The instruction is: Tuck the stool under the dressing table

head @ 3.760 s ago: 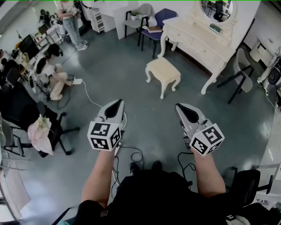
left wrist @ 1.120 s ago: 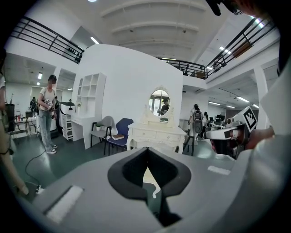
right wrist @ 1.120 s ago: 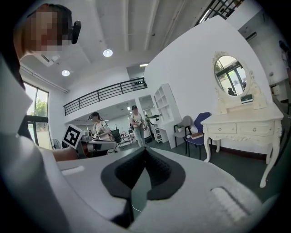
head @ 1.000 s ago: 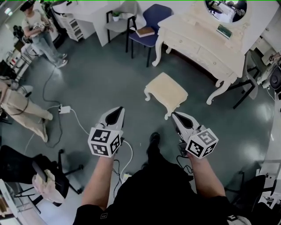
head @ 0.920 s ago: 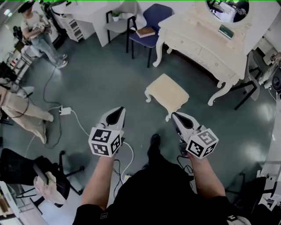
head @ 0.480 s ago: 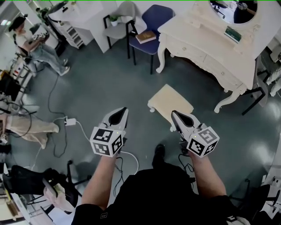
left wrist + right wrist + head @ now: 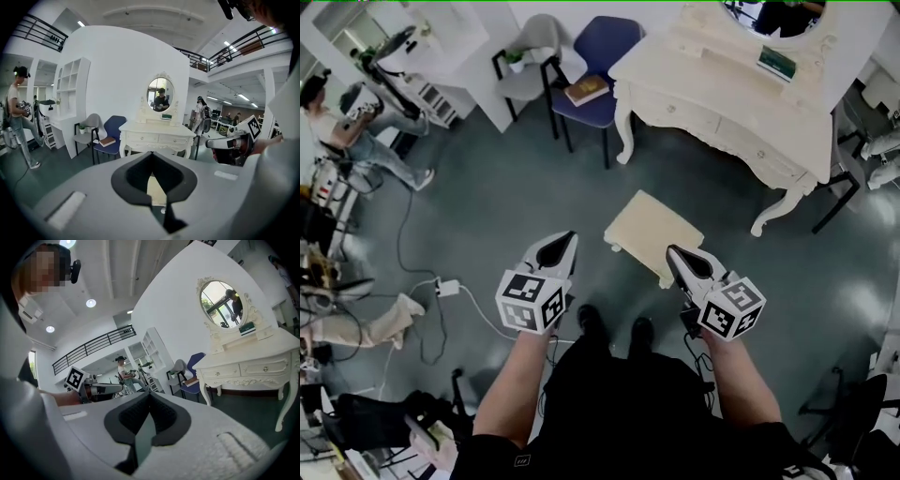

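Observation:
A cream stool [image 7: 653, 233] stands on the grey floor in front of the cream dressing table [image 7: 741, 98] with its oval mirror. Through the left gripper's jaws a strip of the stool [image 7: 154, 188] shows, with the dressing table [image 7: 157, 137] behind it. My left gripper [image 7: 567, 240] is shut and empty, hanging just left of the stool's near corner. My right gripper [image 7: 673, 254] is shut and empty too, close above the stool's near right edge. The right gripper view has the dressing table [image 7: 253, 367] at its right.
A blue chair [image 7: 589, 89] with a book on its seat and a grey chair [image 7: 527, 73] stand left of the dressing table. Cables and a power strip [image 7: 445, 287] lie on the floor at left. A person [image 7: 352, 127] stands at far left. Black chair legs [image 7: 832, 202] sit right of the table.
Both grippers, still shut, have been carried forward to the stool. The stool and dressing table now lie nearer and lower in the head view.

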### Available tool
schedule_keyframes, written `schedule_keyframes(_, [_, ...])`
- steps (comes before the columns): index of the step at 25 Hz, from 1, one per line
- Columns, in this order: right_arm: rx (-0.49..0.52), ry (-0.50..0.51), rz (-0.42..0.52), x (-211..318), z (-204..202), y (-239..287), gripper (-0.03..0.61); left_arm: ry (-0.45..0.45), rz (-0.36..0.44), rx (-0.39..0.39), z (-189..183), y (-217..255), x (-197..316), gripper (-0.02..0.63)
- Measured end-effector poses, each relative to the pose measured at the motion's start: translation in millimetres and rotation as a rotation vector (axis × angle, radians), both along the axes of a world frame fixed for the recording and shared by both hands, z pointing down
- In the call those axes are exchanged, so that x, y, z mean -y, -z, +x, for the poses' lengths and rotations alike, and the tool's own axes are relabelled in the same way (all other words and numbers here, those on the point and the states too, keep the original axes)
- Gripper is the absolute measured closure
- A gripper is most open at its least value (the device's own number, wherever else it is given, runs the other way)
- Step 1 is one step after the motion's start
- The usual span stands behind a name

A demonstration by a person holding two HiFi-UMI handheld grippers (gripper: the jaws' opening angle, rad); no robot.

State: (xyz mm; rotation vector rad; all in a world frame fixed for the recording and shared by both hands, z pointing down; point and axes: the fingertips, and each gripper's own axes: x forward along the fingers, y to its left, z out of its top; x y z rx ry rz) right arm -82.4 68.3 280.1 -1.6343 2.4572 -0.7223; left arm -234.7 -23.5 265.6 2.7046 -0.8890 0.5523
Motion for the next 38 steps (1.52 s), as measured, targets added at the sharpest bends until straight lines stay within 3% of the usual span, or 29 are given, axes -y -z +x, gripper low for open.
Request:
schedule_keyframes(11, [-0.042, -0.253, -0.069, 8, 27, -11, 0.572, -0.212, -0.035, -0.025, 35, -16, 60, 0.595])
schedule_keyframes(23, [-0.044, -0.475, -0.107, 63, -26, -21, 0.574, -0.468, -0.05, -0.014, 19, -37, 130, 0.595])
schedule_keyframes(29, [-0.029, -0.563, -0.212, 42, -36, -55, 0.574, -0.556, -0.135, 0.027, 25, -80, 128, 0.595])
schedule_keyframes(38, [0.001, -0.647, -0.325, 24, -5, -117, 0.574, -0.634, -0.213, 0.082, 74, -146, 118, 0.595])
